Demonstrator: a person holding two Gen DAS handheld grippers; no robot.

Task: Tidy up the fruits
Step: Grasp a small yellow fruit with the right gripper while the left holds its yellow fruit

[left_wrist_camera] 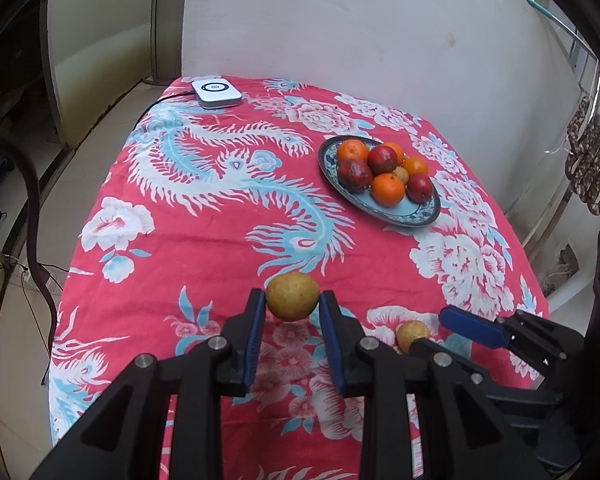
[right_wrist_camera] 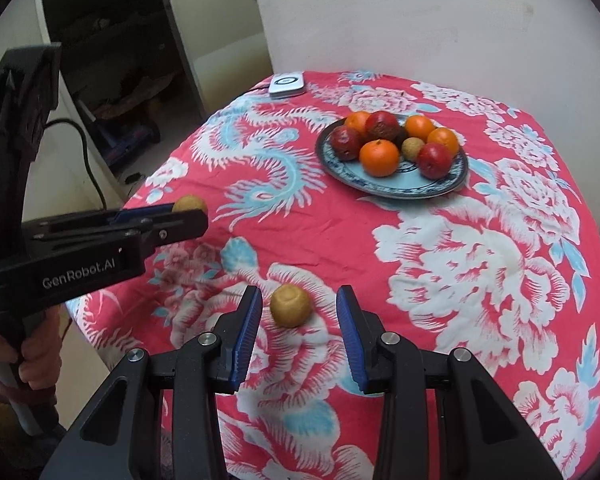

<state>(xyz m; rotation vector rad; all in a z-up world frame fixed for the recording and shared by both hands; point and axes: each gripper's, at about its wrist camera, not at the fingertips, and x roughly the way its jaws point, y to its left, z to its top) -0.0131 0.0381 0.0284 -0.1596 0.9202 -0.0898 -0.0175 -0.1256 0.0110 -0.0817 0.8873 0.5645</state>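
Note:
My left gripper [left_wrist_camera: 292, 302] is shut on a yellow-brown round fruit [left_wrist_camera: 292, 294], held above the red floral tablecloth [left_wrist_camera: 204, 248]. In the right wrist view that gripper [right_wrist_camera: 194, 213] reaches in from the left with the same fruit [right_wrist_camera: 189, 202] at its tip. A second yellow-brown fruit [right_wrist_camera: 290, 306] lies on the cloth between the blue pads of my right gripper [right_wrist_camera: 298, 293], which is open with a gap on each side. From the left wrist camera this fruit [left_wrist_camera: 411, 334] sits by the right gripper [left_wrist_camera: 430, 330]. A blue patterned plate [left_wrist_camera: 400, 219] [right_wrist_camera: 400, 193] farther back holds oranges, red fruits and one small yellow fruit.
A white flat device [left_wrist_camera: 216, 92] [right_wrist_camera: 287, 83] with a cable lies at the table's far left corner. A white wall stands behind the table. The table edge drops off to the left, onto a tiled floor. A hand [right_wrist_camera: 36, 360] grips the left gripper's handle.

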